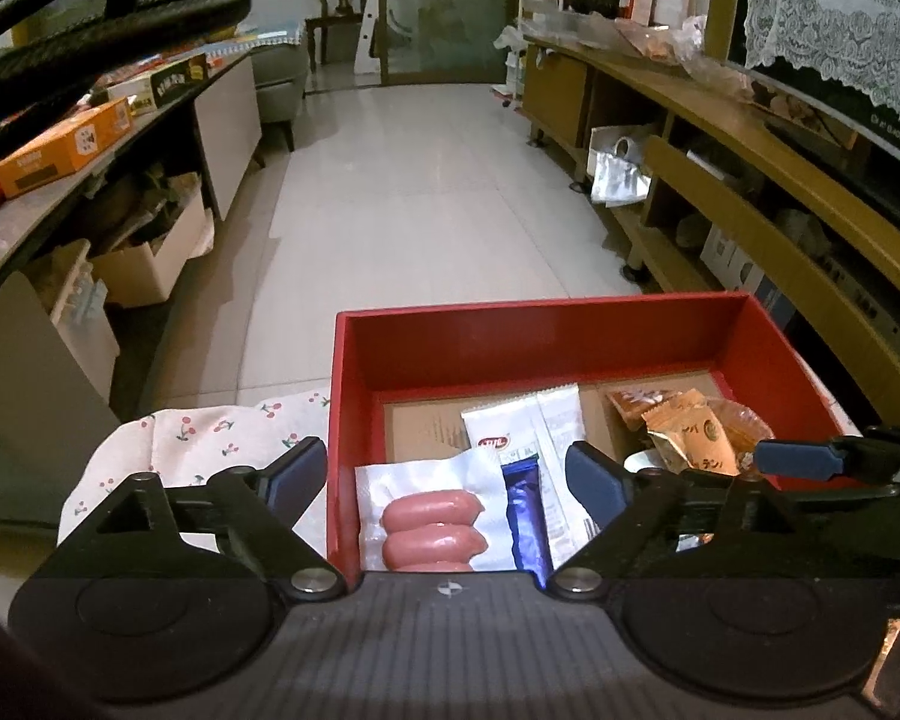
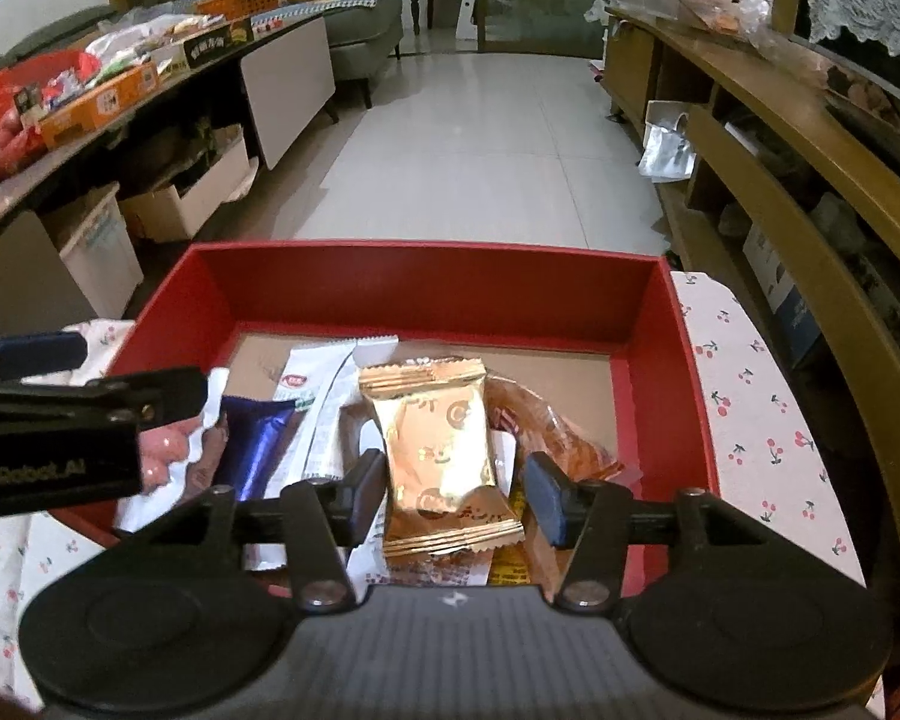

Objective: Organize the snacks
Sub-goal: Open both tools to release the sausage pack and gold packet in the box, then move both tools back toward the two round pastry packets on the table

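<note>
A red box (image 1: pixel 540 336) (image 2: pixel 426 276) stands on a cherry-print cloth (image 1: pixel 210 438) (image 2: pixel 768 420). In it lie a sausage pack (image 1: pixel 432 522) (image 2: pixel 168 456), a blue wrapper (image 1: pixel 525 516) (image 2: pixel 252 450), a white sachet (image 1: pixel 510 420) (image 2: pixel 312 384), a gold snack packet (image 2: pixel 444 456) (image 1: pixel 690 438) and an orange packet (image 2: pixel 570 444). My left gripper (image 1: pixel 444 480) is open over the box's left wall and the sausages. My right gripper (image 2: pixel 456 492) is open, one finger on each side of the gold packet, with a gap on both sides.
A long counter (image 2: pixel 90 138) with snack boxes and bags runs along the left, with storage boxes (image 2: pixel 186 204) under it. A wooden shelf unit (image 2: pixel 810 138) runs along the right. Tiled floor (image 2: pixel 480 138) lies beyond the box.
</note>
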`<action>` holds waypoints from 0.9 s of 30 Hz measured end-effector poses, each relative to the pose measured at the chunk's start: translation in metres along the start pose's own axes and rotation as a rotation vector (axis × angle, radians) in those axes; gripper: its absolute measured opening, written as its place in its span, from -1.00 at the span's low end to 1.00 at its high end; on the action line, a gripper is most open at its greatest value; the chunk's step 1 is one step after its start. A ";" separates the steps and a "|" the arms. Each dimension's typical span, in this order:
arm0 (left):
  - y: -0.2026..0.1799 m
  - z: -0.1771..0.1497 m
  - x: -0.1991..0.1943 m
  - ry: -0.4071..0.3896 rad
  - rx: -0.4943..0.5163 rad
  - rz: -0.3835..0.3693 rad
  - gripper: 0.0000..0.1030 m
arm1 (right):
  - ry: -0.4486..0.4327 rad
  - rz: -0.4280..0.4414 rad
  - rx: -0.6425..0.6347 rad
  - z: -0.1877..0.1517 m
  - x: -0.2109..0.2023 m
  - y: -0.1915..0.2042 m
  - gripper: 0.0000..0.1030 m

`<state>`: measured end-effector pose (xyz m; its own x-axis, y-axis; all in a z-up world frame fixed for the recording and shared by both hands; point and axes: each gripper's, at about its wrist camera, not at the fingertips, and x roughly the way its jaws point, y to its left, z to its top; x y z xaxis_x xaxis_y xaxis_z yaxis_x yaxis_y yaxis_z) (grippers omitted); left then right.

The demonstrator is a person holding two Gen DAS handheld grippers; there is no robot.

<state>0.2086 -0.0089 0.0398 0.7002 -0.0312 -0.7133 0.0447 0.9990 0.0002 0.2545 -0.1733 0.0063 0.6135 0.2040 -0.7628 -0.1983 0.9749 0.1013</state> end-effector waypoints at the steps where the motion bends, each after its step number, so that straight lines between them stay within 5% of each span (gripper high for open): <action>1: 0.001 0.000 -0.001 -0.002 -0.003 -0.003 0.77 | -0.004 0.005 0.008 0.001 -0.002 -0.002 0.13; 18: -0.010 -0.004 -0.018 0.002 0.003 -0.085 0.81 | -0.061 -0.024 0.101 0.001 -0.039 -0.036 0.17; 27: -0.037 -0.018 -0.036 0.011 0.066 -0.164 0.82 | -0.032 -0.093 0.125 -0.040 -0.078 -0.059 0.17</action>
<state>0.1688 -0.0446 0.0527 0.6720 -0.1929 -0.7150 0.2044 0.9763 -0.0713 0.1874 -0.2499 0.0343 0.6494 0.1129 -0.7520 -0.0440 0.9928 0.1111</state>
